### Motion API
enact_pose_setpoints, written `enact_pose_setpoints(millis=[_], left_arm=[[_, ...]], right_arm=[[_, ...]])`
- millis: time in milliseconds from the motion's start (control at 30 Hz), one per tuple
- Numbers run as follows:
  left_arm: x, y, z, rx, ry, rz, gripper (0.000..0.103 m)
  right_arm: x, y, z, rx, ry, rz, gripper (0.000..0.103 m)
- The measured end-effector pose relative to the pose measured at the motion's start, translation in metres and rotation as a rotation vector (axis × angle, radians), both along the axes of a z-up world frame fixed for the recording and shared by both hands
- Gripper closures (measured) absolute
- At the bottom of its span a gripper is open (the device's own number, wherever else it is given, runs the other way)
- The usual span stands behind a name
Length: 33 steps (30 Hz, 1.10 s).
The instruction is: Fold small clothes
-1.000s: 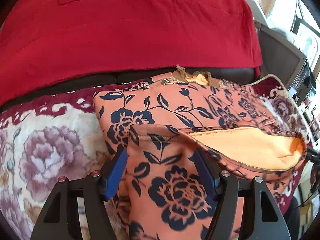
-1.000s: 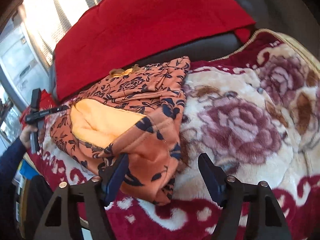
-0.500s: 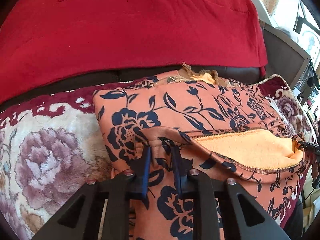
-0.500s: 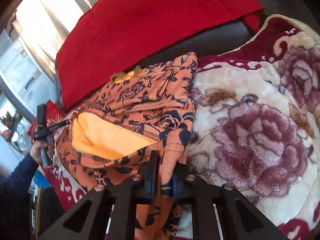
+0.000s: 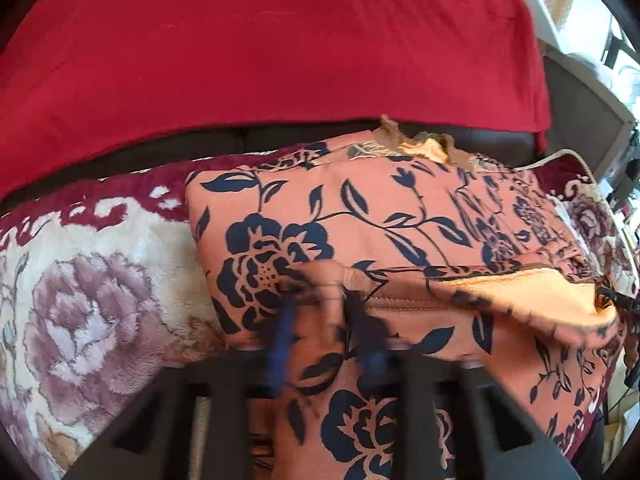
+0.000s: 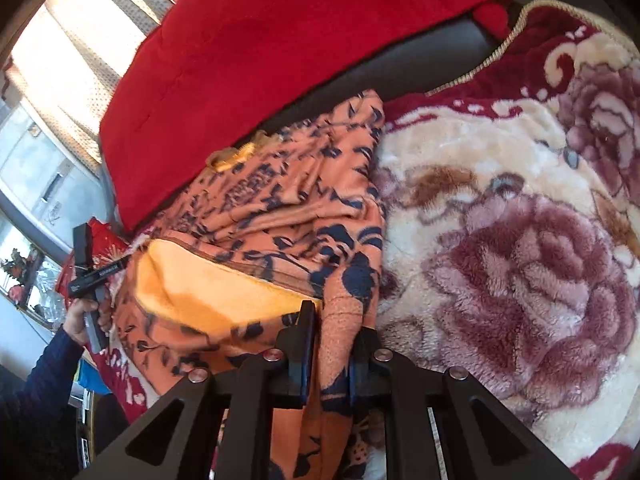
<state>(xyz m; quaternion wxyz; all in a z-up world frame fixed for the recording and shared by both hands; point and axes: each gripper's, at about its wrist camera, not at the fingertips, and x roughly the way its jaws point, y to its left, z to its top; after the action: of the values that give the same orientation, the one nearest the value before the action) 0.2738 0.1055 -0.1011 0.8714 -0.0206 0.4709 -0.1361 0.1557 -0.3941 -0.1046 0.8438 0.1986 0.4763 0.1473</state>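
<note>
While both claws pinch the garment (image 5: 360, 216) | only right view shows a hand (image 6: 82, 320).

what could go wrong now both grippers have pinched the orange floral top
Both the left gripper and right gripper pinch only small bunches of the orange floral garment, so cloth may slip free. The plush blanket may drag the lower layer, undoing the fold.

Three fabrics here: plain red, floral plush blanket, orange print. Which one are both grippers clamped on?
The orange garment with navy flowers: left gripper and right gripper both pinch its near edge.
</note>
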Motion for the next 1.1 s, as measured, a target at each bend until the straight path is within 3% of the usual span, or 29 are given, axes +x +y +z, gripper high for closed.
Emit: enact_pose_setpoints(millis=[67, 167, 333, 500, 600, 700, 767, 867, 900, 933, 967, 1000, 1033, 1100], left_arm=[[-0.004, -0.001, 0.008, 0.0, -0.016, -0.005, 0.097], [-0.023, 0.001, 0.034, 0.021, -0.114, 0.011, 0.098], [-0.077, 0.012, 0.088, -0.001, -0.305, 0.053, 0.098], [-0.126, 0.013, 0.124, 0.049, -0.489, 0.099, 0.098], [-0.141, 0.017, 0.146, 0.09, -0.608, 0.141, 0.098], [-0.13, 0.025, 0.165, 0.095, -0.672, 0.181, 0.098], [-0.105, 0.028, 0.167, 0.103, -0.677, 0.202, 0.098], [-0.043, 0.04, 0.149, 0.083, -0.564, 0.252, 0.096], [-0.015, 0.046, 0.134, 0.085, -0.504, 0.305, 0.092], [0.011, 0.047, 0.116, 0.102, -0.427, 0.315, 0.077], [0.038, 0.048, 0.095, 0.132, -0.318, 0.299, 0.065], [0.06, 0.052, 0.071, 0.151, -0.214, 0.308, 0.053], [0.07, 0.058, 0.056, 0.17, -0.169, 0.329, 0.053], [0.068, 0.075, 0.045, 0.224, -0.137, 0.424, 0.053]], right_arm=[[-0.001, 0.002, 0.002, -0.017, 0.001, 0.003, 0.094], [-0.007, 0.008, 0.018, -0.064, -0.039, 0.015, 0.097], [-0.029, 0.001, 0.058, -0.065, -0.163, -0.034, 0.097], [-0.041, 0.009, 0.093, -0.11, -0.301, -0.049, 0.097], [-0.039, 0.019, 0.118, -0.166, -0.39, -0.04, 0.097], [-0.007, 0.022, 0.148, -0.196, -0.472, -0.035, 0.097], [0.032, 0.019, 0.159, -0.171, -0.484, -0.041, 0.097], [0.102, 0.018, 0.151, -0.119, -0.436, -0.061, 0.094], [0.127, 0.016, 0.137, -0.115, -0.396, -0.087, 0.079], [0.156, 0.014, 0.114, -0.102, -0.304, -0.092, 0.063], [0.182, 0.01, 0.081, -0.112, -0.157, -0.13, 0.023], [0.191, 0.008, 0.059, -0.142, -0.075, -0.185, 0.021], [0.192, 0.006, 0.044, -0.151, -0.037, -0.21, 0.022], [0.167, -0.002, 0.039, -0.097, -0.091, -0.274, 0.023]])
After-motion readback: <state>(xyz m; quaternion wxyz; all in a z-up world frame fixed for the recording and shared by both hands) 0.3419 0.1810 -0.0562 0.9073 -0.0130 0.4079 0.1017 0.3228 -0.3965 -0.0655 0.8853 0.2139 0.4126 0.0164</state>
